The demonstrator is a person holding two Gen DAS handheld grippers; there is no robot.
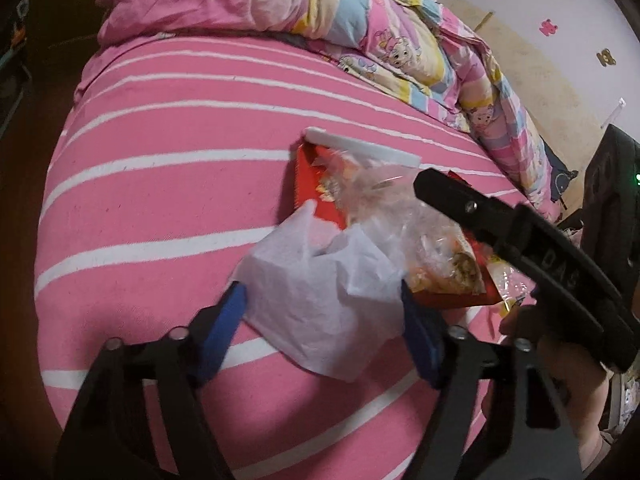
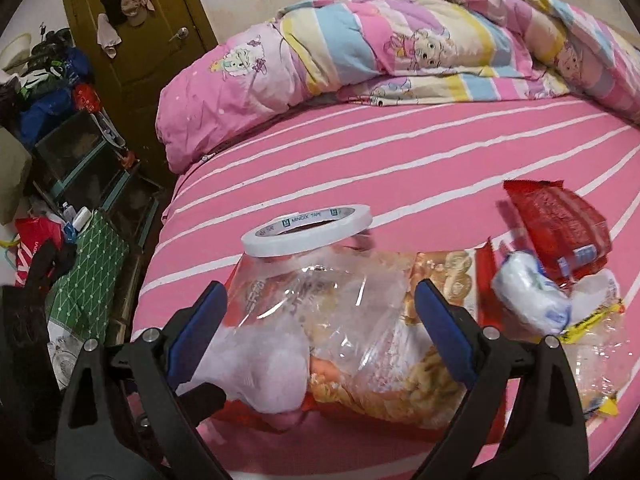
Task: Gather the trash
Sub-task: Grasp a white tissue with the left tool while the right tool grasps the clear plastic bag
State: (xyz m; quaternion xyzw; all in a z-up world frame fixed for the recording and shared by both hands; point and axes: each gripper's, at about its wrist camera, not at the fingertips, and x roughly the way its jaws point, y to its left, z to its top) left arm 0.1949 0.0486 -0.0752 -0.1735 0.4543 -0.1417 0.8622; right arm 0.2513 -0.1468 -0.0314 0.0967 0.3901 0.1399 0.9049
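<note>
In the left wrist view we hold the left claw (image 1: 322, 312) low in the frame with its blue pads (image 1: 228, 320) on either side of a crumpled white tissue paper (image 1: 320, 300); the left pad touches the tissue's edge, but whether the right pad presses it we cannot tell. The tissue lies on the pink bed sheet with white stripes (image 1: 160, 200), overlapping a red snack packet (image 1: 316, 184) and a crinkled clear plastic bag (image 1: 384, 204). The black finger of the right claw (image 1: 520, 224) reaches in from the right edge over that heap. In the right wrist view the right claw (image 2: 320, 312) stands wide, its pads straddling the clear bag (image 2: 320, 300) without pressing it. A roll of white tape (image 2: 307, 230) sits at centre frame just beyond the bag. At the right lie a red wrapper (image 2: 560, 224), a white wad (image 2: 528, 292) and a yellow-edged wrapper (image 2: 592, 316). A patterned pastel quilt (image 2: 400, 40) is bunched across the top.
</note>
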